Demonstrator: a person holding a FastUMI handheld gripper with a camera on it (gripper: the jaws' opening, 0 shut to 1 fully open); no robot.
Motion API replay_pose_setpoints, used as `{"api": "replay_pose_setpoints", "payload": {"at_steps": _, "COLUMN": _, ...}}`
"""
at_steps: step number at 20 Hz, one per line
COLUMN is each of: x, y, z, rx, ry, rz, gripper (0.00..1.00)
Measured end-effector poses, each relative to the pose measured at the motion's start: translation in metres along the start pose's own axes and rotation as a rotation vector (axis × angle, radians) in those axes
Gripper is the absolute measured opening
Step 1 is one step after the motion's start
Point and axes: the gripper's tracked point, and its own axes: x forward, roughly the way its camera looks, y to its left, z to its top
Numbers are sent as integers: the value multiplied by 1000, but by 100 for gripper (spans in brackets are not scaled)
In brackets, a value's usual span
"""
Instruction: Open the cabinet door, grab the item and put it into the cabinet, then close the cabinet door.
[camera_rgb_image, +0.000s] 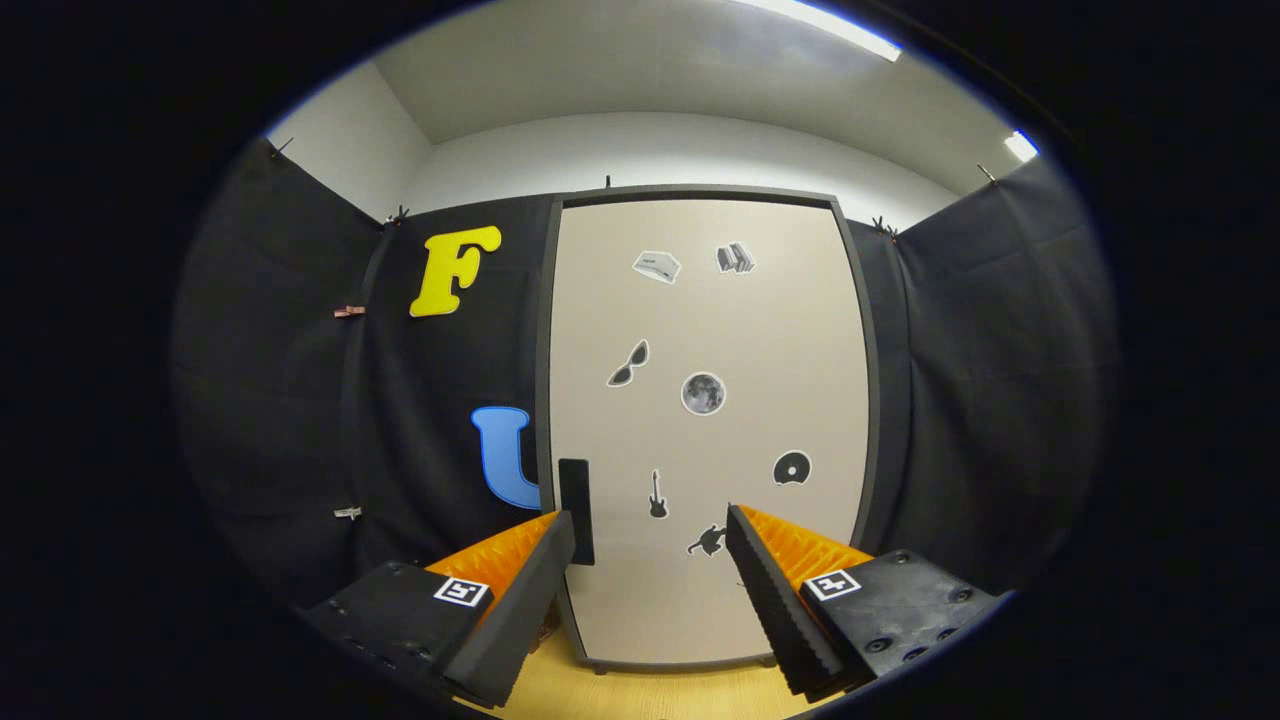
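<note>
Two fingers (560, 535) apart (empty); shut cabinet door (710, 330); wooden tabletop (650, 690).

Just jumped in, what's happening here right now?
A hand-held gripper faces a cabinet door that is shut. Its fingers are open and hold nothing. The door's dark handle sits just ahead of the left finger, not yet gripped. Small stickers dot the door. So the door has yet to be opened.

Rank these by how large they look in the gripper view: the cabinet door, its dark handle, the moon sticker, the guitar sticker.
1. Cabinet door, by far the largest.
2. Dark handle, just beyond the open tool.
3. Moon sticker.
4. Guitar sticker: about as tall as the moon sticker, but much thinner.
</note>
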Motion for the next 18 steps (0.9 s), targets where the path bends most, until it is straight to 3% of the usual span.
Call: {"api": "replay_pose_setpoints", "payload": {"at_steps": 18, "x": 90, "y": 78, "z": -53, "rx": 60, "ry": 48, "rz": 80, "gripper": 98}}
